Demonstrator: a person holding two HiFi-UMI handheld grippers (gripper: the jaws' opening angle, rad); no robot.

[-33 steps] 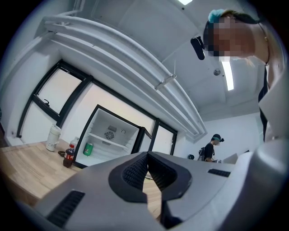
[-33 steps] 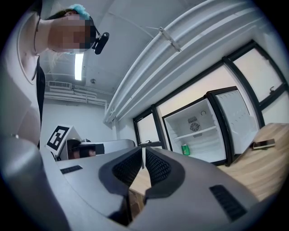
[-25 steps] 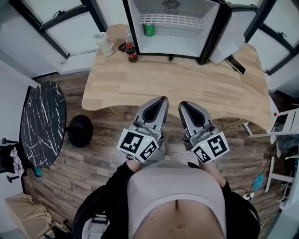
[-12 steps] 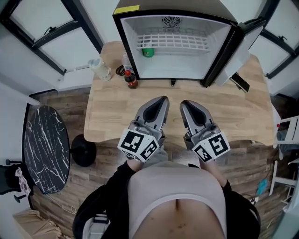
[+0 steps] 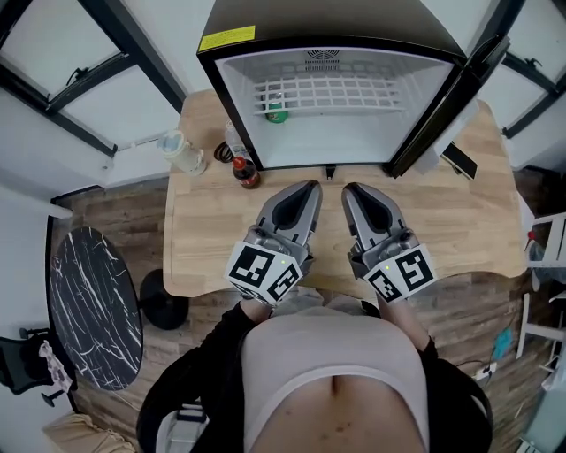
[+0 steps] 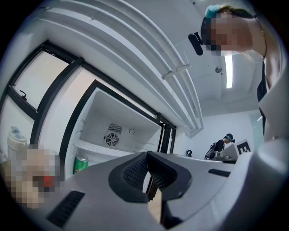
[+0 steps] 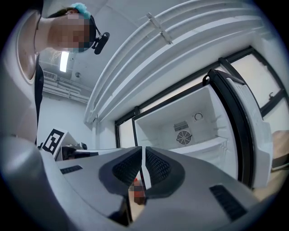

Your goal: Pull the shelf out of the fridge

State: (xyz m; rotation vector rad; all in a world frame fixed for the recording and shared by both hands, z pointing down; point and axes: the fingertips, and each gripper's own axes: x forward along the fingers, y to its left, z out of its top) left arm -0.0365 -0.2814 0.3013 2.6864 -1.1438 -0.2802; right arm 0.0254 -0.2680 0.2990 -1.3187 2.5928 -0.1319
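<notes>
Shelf not yet pulled out; both grippers short of the open fridge.
On the table, at its far edge, the fridge stands open, with the wire shelf seated inside and untouched. The left gripper and the right gripper are held side by side above the near edge, roughly level, jaws closed on nothing.

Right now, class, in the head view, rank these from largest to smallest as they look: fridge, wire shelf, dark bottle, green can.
1. The fridge.
2. The wire shelf.
3. The dark bottle and the green can look nearly alike. The shelf partly hides the can, so I leave them unranked.
</notes>
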